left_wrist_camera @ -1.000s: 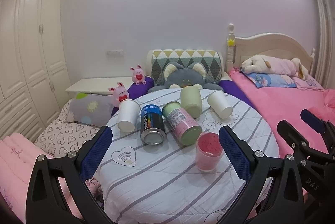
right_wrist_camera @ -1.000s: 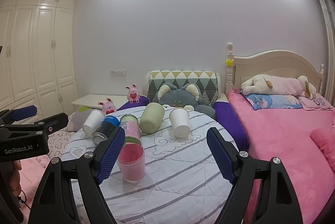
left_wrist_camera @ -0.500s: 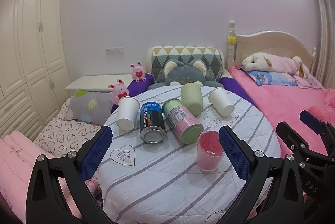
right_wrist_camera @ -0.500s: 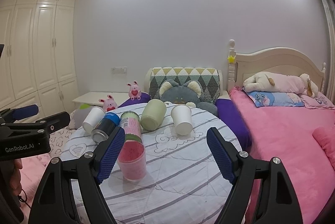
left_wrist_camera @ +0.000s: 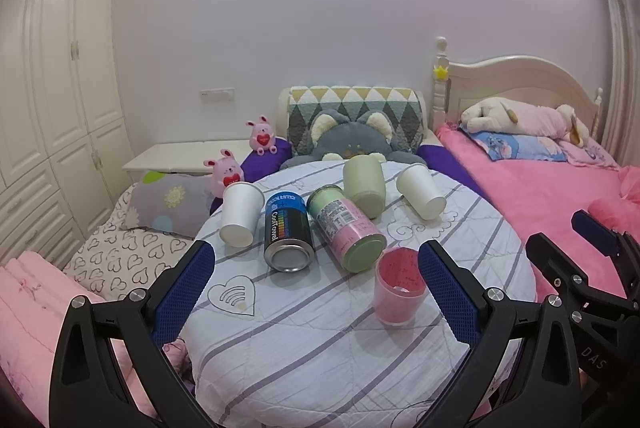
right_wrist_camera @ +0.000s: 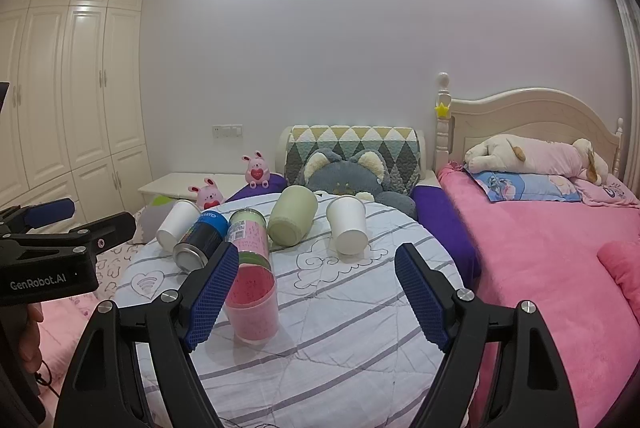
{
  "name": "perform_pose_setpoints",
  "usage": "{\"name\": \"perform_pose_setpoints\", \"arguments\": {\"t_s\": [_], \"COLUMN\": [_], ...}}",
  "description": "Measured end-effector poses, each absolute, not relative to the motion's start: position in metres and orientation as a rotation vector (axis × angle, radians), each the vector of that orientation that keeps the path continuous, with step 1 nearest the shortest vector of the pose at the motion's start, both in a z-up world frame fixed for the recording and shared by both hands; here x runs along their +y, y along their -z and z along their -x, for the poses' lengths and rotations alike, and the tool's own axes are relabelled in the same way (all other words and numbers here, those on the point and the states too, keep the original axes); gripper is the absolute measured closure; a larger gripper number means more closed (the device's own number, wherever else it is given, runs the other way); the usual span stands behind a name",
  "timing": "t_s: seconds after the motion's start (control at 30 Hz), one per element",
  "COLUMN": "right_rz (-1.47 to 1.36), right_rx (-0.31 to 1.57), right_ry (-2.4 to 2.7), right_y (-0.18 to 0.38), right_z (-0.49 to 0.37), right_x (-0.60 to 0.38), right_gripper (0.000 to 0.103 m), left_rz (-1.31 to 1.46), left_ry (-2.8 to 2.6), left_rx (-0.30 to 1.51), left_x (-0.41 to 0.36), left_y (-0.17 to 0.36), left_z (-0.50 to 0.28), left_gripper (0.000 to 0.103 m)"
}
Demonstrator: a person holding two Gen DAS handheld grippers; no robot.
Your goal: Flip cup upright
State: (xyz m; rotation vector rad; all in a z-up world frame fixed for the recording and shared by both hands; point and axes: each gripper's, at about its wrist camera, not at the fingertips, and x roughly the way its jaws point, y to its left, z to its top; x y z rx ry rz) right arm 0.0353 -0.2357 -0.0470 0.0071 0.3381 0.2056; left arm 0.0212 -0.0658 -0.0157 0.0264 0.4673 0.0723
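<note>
I held both tools wide open, gripping nothing: my left tool (left_wrist_camera: 316, 282) and my right tool (right_wrist_camera: 316, 294). Closest stood a pink cup (right_wrist_camera: 253, 302), already upright, by my right tool's left finger. Farther back on the round desk (right_wrist_camera: 360, 328) lay cans and cups on their sides. The white cup (right_wrist_camera: 347, 226) lay straight ahead of my right tool, its bottom toward me.

Frosted pink plastic cup (left_wrist_camera: 399, 286) — quilted cotton cover (left_wrist_camera: 320, 348) — glossy metal can (left_wrist_camera: 288, 232).
</note>
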Motion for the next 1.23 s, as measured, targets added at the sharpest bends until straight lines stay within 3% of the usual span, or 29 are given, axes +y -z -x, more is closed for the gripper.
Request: {"name": "perform_pose_setpoints", "arguments": {"t_s": [1.23], "right_rz": [-0.002], "right_rx": [0.412], "right_ry": [-0.196], "right_y": [0.064], "right_z": [-0.050], "right_x": [-0.240], "right_gripper": [0.021], "left_rz": [-0.078], "left_ry": [-0.041], "left_rx": [0.518], "left_x": [-0.073], "left_y": [0.030], "left_z": [-0.041], "left_gripper": [0.000]}}
